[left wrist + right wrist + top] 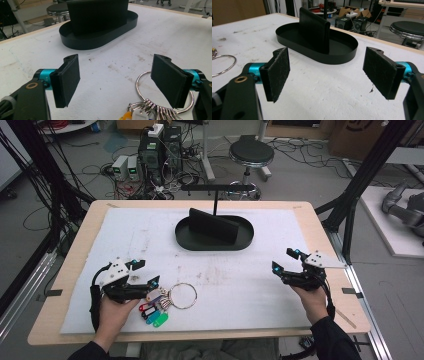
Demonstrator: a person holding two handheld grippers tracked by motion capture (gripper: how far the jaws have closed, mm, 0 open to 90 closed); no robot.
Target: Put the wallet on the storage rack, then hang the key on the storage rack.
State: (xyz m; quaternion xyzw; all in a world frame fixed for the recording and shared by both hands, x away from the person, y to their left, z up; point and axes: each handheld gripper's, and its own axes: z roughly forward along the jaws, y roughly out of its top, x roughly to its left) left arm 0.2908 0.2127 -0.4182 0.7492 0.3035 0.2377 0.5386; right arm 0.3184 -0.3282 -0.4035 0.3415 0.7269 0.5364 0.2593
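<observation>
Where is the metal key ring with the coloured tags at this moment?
In the high view, the key ring lies on the white mat at the near left, just right of the open left gripper, and well in front of the black oval tray.

Black gripper (143,272) bodies, teal fittings, grey plates, dark sleeves.

We see a laboratory set up for recording. A wooden table (320,227) bearing a white mat (150,240) stands inside a frame of black struts (372,165) on a grey floor. Behind it, computers (160,150) and small boxes (126,167) sit on the floor amid tangled cables (95,170). We also note a round stool (251,154), cardboard boxes (347,11), and a grey robot arm (402,205) lying on a white platform at right.
</observation>
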